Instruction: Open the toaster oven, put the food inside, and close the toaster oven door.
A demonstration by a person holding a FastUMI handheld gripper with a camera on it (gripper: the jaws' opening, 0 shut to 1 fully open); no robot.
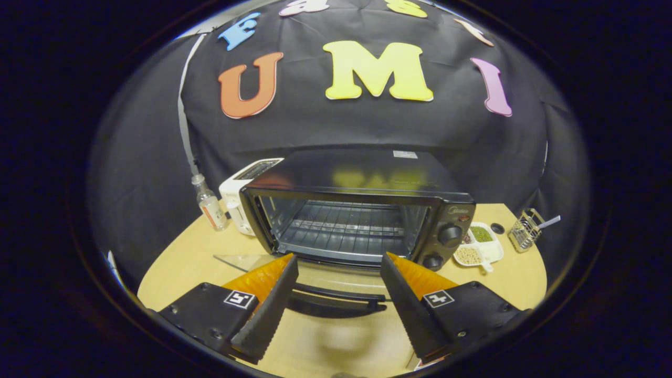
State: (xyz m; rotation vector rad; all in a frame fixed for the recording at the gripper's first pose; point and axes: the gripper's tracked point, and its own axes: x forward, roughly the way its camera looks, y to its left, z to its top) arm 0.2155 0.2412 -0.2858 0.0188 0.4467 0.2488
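The toaster oven (pixel 362 210) sits on the counter (pixel 178 262) straight ahead of the tool (pixel 336 299), its glass door (pixel 336 278) already folded down flat toward the fingers. The door handle (pixel 336 296) runs crosswise between the two fingers, its long axis at right angles to them. The cavity with its wire rack (pixel 341 226) lies open just beyond. The tool is spread wide and holds nothing; neither finger appears to press on the handle. No food for loading is identifiable, though a divided dish (pixel 480 247) sits beside the oven's knobs.
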